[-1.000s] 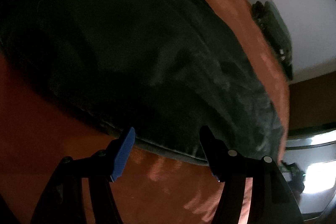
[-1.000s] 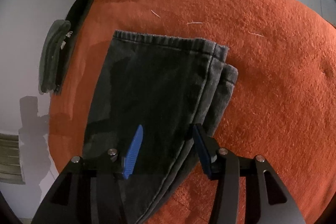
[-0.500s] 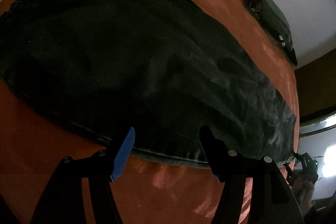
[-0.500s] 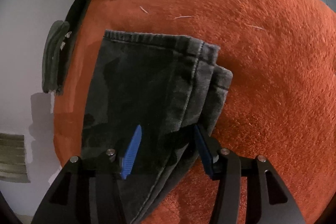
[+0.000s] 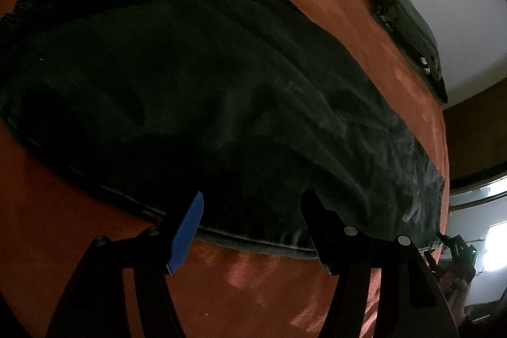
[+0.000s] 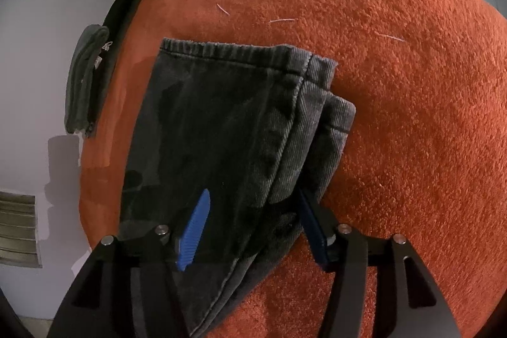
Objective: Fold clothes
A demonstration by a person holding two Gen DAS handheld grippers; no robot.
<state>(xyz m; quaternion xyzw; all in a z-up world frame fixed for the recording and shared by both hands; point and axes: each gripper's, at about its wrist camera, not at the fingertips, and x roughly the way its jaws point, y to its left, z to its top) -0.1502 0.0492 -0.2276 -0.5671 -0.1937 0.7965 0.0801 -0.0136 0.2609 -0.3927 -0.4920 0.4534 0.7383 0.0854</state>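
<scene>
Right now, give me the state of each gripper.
Left gripper: open, holding nothing, at the near edge of the dark jeans.
Right gripper: open, holding nothing, fingers straddling the jeans' folded leg end.

The left wrist view was dim and underexposed, the dark trousers [image 5: 202, 91] nearly without detail, with glare from a bright patch at its lower right edge. The right wrist view was brighter and sharp on the orange blanket [image 6: 412, 116]. Both bent strongly toward black corners.
</scene>
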